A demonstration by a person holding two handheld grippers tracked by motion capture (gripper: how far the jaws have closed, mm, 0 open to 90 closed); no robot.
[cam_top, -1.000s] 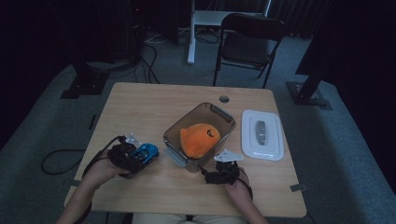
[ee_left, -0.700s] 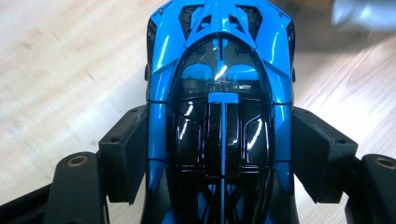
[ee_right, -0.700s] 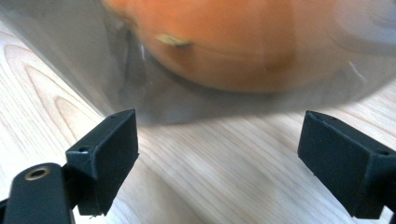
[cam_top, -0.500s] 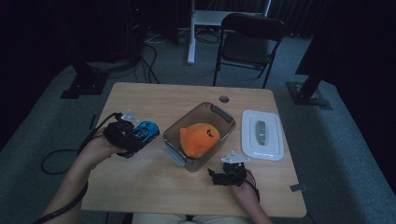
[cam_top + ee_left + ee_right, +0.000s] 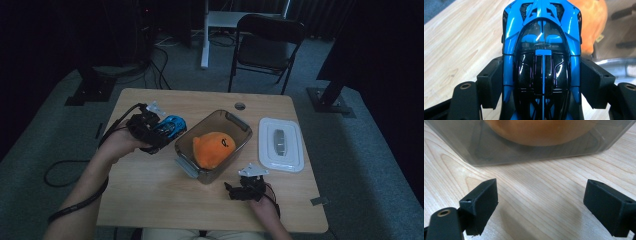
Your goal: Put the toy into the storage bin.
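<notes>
1. Blue toy car (image 5: 169,128) sits clamped in the left gripper (image 5: 159,131), just left of the clear bin (image 5: 235,127).
2. Right gripper (image 5: 236,189), jaws apart, rests on the wooden table (image 5: 150,200) before that bin.
3. Dark grey carpet surrounds everything.

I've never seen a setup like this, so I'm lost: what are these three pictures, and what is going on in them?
A person sits at a wooden table with a hand-held two-jaw tool in each hand. One picture looks down from above; the other two come from small cameras riding on each tool, looking along its black jaws. The left tool grips a blue toy car by its sides, lifted off the table beside a clear container that holds an orange plush toy. The right tool rests near the container with its jaws open and nothing between them. A white lid lies to the right.
</notes>
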